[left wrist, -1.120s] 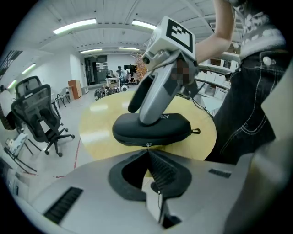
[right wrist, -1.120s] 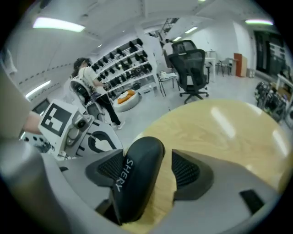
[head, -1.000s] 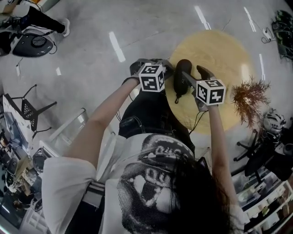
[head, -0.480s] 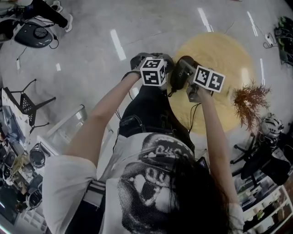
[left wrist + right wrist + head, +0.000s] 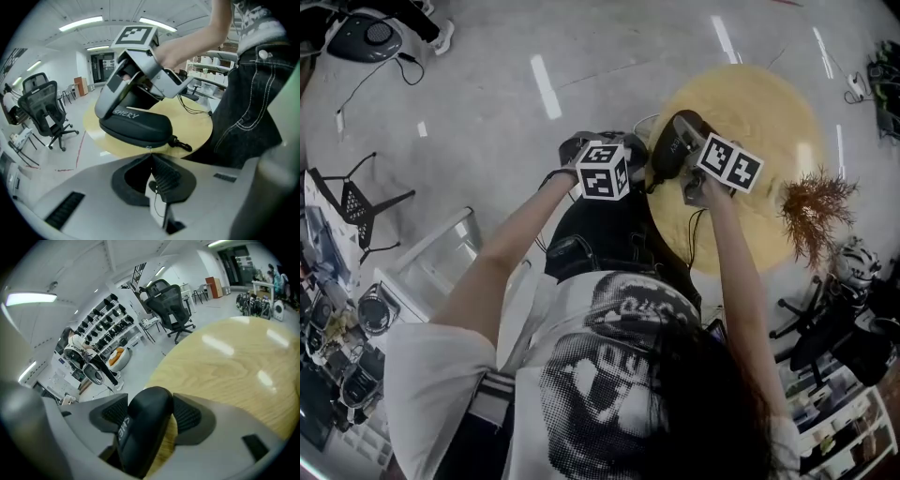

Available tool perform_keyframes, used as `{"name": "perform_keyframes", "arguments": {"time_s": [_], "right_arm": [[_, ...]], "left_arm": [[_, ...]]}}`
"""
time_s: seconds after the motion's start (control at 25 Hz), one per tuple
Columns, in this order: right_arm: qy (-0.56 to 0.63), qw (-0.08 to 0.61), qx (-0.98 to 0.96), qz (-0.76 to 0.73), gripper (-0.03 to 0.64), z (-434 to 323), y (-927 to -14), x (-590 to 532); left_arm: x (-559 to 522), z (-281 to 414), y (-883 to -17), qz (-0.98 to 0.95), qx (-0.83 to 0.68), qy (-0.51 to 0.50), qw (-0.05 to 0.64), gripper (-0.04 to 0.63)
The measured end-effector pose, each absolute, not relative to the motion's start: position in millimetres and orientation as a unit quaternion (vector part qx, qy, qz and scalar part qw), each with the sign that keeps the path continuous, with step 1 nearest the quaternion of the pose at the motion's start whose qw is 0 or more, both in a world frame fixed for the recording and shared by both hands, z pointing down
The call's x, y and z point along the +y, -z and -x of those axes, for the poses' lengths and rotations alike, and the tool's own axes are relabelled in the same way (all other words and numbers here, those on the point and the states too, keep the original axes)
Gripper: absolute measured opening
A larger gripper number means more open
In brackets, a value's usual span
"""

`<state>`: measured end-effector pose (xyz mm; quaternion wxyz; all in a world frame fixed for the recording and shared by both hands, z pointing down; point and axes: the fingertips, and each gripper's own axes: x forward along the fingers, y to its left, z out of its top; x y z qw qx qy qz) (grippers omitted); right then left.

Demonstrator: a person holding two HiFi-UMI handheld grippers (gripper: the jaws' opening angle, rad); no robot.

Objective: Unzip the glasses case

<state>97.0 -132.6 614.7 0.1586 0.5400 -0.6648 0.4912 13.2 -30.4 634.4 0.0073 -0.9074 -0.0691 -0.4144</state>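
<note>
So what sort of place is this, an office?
Probably a lab or workshop with some office space. There are office chairs, racks packed with dark gear, and a round wooden table on a bare, shiny floor.

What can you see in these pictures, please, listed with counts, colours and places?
glasses case: one, black, between the right gripper's jaws at the table's near edge
clip: one, black, on the case's end
round table: one, light wood, ahead of the person
dried plant: one, brown, right of the table
office chair: at least one, black, on the floor beyond the table
floor: grey, glossy
right gripper: one, grey; jaws have just been closing, pads on the case
left gripper: one, grey; jaws together, tips at the case's zip seam
person: one, white printed T-shirt, dark jeans
</note>
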Motion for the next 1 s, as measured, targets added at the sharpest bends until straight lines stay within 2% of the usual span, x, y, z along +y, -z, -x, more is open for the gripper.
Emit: {"name": "perform_keyframes", "arguments": {"time_s": [0.52, 0.8, 1.0], "right_arm": [[-0.46, 0.117, -0.663, -0.579, 0.298, -100.0, -612.5, -133.0], [-0.436, 0.141, -0.687, -0.565, 0.291, -98.4, -611.0, -132.3], [-0.463, 0.141, -0.693, -0.535, 0.298, -98.7, -613.7, -130.8]], "left_arm": [[17.0, -34.5, -626.2, 0.928, 0.037, 0.355, -0.11, 0.014], [21.7, -55.6, -631.3, 0.929, 0.068, 0.351, -0.099, 0.014], [25.5, -53.7, -632.6, 0.928, 0.093, 0.338, -0.125, 0.015]]}}
